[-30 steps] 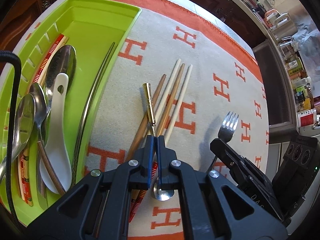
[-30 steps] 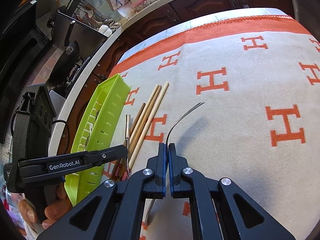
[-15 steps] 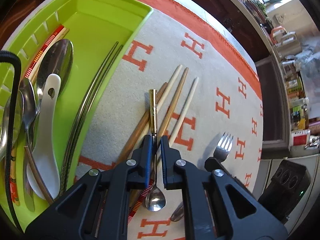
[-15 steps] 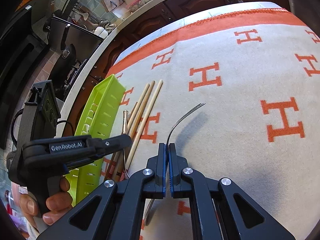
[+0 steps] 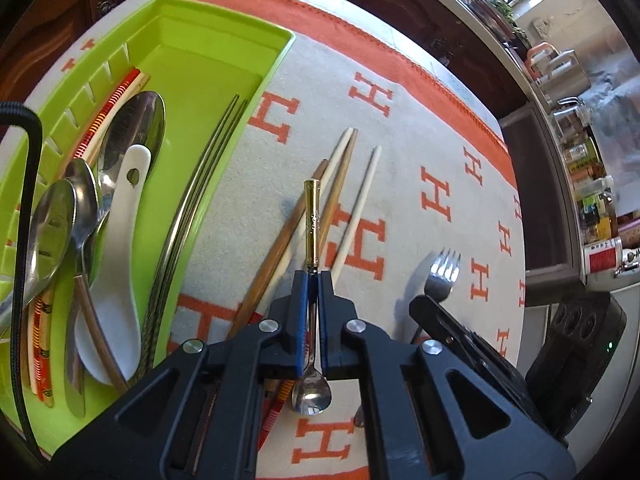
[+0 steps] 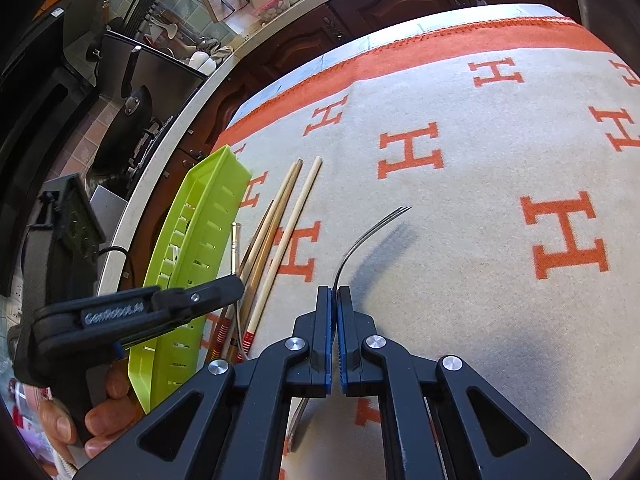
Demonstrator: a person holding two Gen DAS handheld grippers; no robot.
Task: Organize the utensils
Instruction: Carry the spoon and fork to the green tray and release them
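Observation:
My left gripper (image 5: 313, 276) is closing its jaws on the thin stem of a small spoon (image 5: 311, 216) with a gold handle, and the pads press on it. The spoon's bowl (image 5: 311, 394) shows behind the fingers. Wooden chopsticks (image 5: 348, 184) lie on the cloth under it. To the left, the green tray (image 5: 280, 52) holds metal spoons (image 5: 136, 128), a white ceramic spoon (image 5: 124, 208) and metal chopsticks (image 5: 192, 208). My right gripper (image 6: 334, 290) is shut on a fork (image 6: 360, 240), whose tines curve up off the cloth. From that side the left gripper (image 6: 236, 286) hangs beside the tray (image 6: 200, 232).
A cream cloth with orange H marks and an orange border (image 5: 400, 64) covers the table. A person's hand (image 6: 104, 412) grips the left tool's handle. A black box (image 5: 576, 340) stands past the table's right edge. A kitchen counter (image 6: 168, 92) with pans runs behind.
The left jaws parted slightly around the spoon stem, then drew together on it again. The left view shifted a little over the chopsticks. The right gripper and fork stayed still.

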